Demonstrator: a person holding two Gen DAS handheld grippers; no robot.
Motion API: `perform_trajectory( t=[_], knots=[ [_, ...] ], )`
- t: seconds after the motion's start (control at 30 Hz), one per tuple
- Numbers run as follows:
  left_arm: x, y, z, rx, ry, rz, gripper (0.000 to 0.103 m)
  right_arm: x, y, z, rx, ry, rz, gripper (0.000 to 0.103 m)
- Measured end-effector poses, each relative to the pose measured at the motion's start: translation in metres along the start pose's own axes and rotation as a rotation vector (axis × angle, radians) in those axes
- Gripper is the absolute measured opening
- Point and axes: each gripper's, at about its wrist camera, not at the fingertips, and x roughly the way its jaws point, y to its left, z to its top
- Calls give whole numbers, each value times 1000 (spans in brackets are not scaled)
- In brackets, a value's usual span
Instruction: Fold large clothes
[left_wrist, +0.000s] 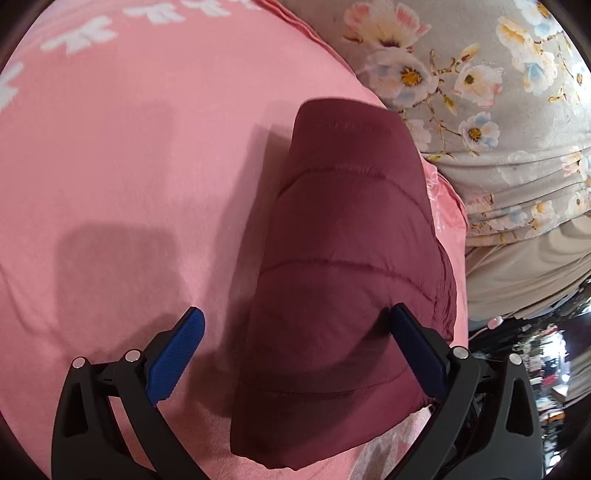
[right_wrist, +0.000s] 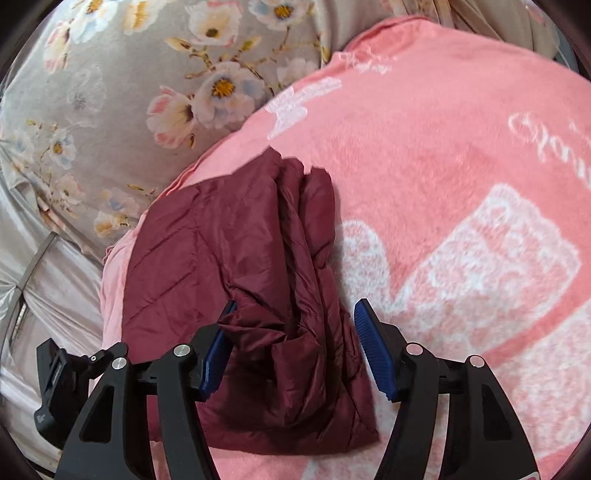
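Note:
A maroon quilted jacket (left_wrist: 351, 221) lies folded into a long thick bundle on a pink blanket (left_wrist: 129, 184). My left gripper (left_wrist: 295, 317) hangs over its near end with the jaws wide open. The bundle lies between and below them, and the right pad sits close to its edge. In the right wrist view the jacket (right_wrist: 240, 240) shows stacked, creased layers near the blanket's (right_wrist: 443, 147) left edge. My right gripper (right_wrist: 295, 306) stands open around a crumpled fold. The fabric brushes the left pad and stays clear of the right one.
A grey bedsheet with a flower print (left_wrist: 480, 92) (right_wrist: 110, 92) borders the blanket. Plain beige cloth (left_wrist: 517, 266) hangs below it, with dark clutter (left_wrist: 546, 369) beyond the bed's edge. The blanket carries a white pattern (right_wrist: 498, 258).

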Motion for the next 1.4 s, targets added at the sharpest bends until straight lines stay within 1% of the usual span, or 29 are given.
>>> perform_trajectory(
  t=[0.1,0.13,0.23,0.3,0.37,0.43,0.47,0.5,0.53,0.57,0.6,0.63,0.67,0.77,0.87,0.93,0.97,1.0,1.1,1.17,1.23,1.3,1.4],
  knots=[
    [9,-8,-4,31,18,-35,98,11,-4,-4,33,17,11,72],
    [13,-11,-4,41,25,-34,98,13,-5,-5,34,15,13,73],
    [27,-13,-5,46,54,-45,98,15,1,-8,-4,-2,-6,76],
    [34,-14,-7,47,55,-54,98,14,4,-11,-25,-5,-17,77],
    [34,-19,-9,78,46,-45,98,16,8,-13,-39,-1,-22,71],
    [37,-27,-10,111,51,-37,95,18,10,-12,-22,11,8,53],
    [36,-30,-11,120,45,-33,90,17,11,-12,-18,15,18,47],
    [35,-32,-11,125,43,-35,87,14,15,-10,-30,12,25,34],
    [31,-34,-11,133,41,-41,80,10,18,-9,-39,6,29,24],
    [28,-35,-10,143,41,-50,70,4,25,-7,-49,-2,36,21],
    [21,-39,-9,162,40,-65,66,-4,32,-5,-63,-15,43,18],
    [16,-42,-8,178,39,-78,56,-10,39,-3,-79,-30,45,17],
    [9,-48,-7,198,37,-95,50,-19,49,-1,-106,-52,46,16],
    [-19,-67,-2,260,15,-147,43,-55,81,4,-193,-137,55,15],
    [-51,-85,5,319,-15,-199,42,-94,115,10,-267,-234,90,15],
    [-80,-97,11,365,-54,-250,42,-121,140,13,-327,-316,120,15],
    [-98,-105,14,397,-88,-278,42,-133,151,14,-353,-354,134,15],
    [-110,-109,16,419,-110,-293,42,-148,167,16,-389,-403,157,15],
    [-168,-130,27,516,-232,-362,43,-179,207,17,-476,-527,212,15],
    [-199,-139,34,568,-303,-398,43,-192,232,18,-537,-604,240,15],
    [-228,-144,41,616,-371,-429,43,-202,258,16,-600,-670,265,15],
    [-258,-143,50,658,-443,-449,43,-203,282,14,-646,-715,287,15],
    [-287,-140,65,701,-544,-451,43,-197,310,10,-697,-758,316,16]
  ],
)
